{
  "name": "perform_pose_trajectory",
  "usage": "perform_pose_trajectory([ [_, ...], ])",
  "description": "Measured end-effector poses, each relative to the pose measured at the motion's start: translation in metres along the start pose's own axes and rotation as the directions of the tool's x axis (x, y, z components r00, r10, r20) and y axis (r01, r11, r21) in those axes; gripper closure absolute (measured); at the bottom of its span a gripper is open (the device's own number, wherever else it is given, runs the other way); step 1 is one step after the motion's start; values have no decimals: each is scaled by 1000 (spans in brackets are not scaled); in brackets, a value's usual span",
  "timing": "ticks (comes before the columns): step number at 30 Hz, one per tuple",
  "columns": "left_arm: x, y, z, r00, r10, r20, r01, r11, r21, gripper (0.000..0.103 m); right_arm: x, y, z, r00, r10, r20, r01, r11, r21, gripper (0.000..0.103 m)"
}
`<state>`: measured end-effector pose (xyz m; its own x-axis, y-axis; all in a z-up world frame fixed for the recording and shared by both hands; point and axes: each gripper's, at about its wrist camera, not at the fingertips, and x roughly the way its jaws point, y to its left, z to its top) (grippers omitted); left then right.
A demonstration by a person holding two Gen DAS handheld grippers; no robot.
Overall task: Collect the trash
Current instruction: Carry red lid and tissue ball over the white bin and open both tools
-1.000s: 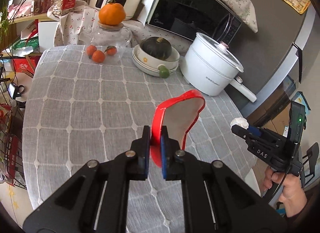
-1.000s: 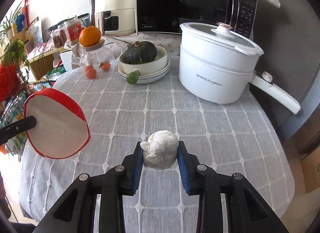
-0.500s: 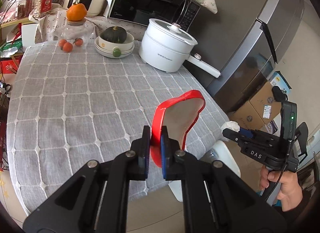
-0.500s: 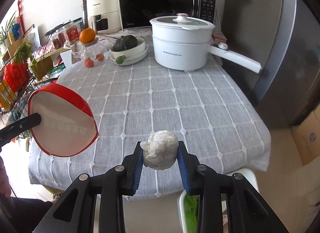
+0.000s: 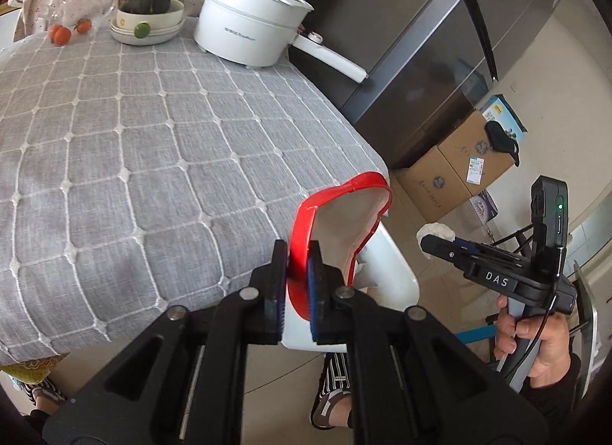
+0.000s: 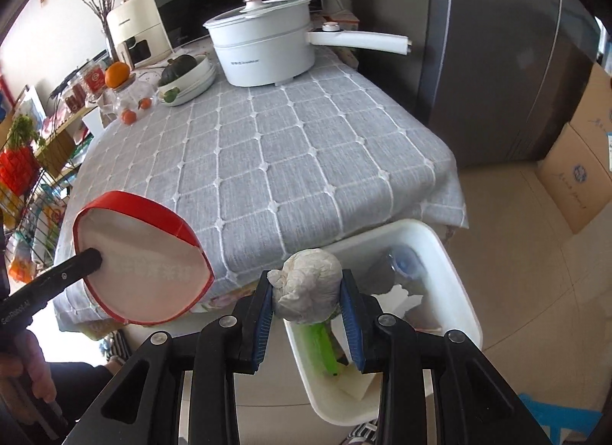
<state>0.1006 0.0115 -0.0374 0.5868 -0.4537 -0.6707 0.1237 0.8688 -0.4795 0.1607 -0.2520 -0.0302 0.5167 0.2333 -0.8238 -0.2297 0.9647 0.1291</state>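
Hovering over white bin [image 6: 455, 276], claws [image 6: 308, 294] gripping trash

Both grippers swung off tabletop since earlier, paper wad [image 6: 309, 284] now over white bin [image 6: 457, 273], red lid [image 5: 336, 215] at table edge

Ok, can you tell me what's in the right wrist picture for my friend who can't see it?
The right gripper pinches a crumpled white paper ball between its blue-padded fingers, just above a white plastic bin on the floor by a table under a grey checked cloth. At left, another gripper holds a flattened red-rimmed paper cup.
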Motion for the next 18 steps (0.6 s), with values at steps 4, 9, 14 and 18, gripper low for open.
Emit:
perform_pose_trajectory([
  [4,24,-24,-5,999,12,-34,-9,997,76,92,2,-30,-15,999,-43,-30,44,998,38,69],
  [9,58,-50,-11,999,32,-39,-25,984,175,92,8,-58,-34,994,-77,-75,82,994,67,69],
  [14,95,-70,-15,998,41,-43,-29,967,254,92,11,-74,-44,990,-97,-104,106,991,81,68],
  [18,119,-78,-19,998,40,-44,-26,957,290,92,13,-82,-45,988,-108,-114,119,988,96,68],
])
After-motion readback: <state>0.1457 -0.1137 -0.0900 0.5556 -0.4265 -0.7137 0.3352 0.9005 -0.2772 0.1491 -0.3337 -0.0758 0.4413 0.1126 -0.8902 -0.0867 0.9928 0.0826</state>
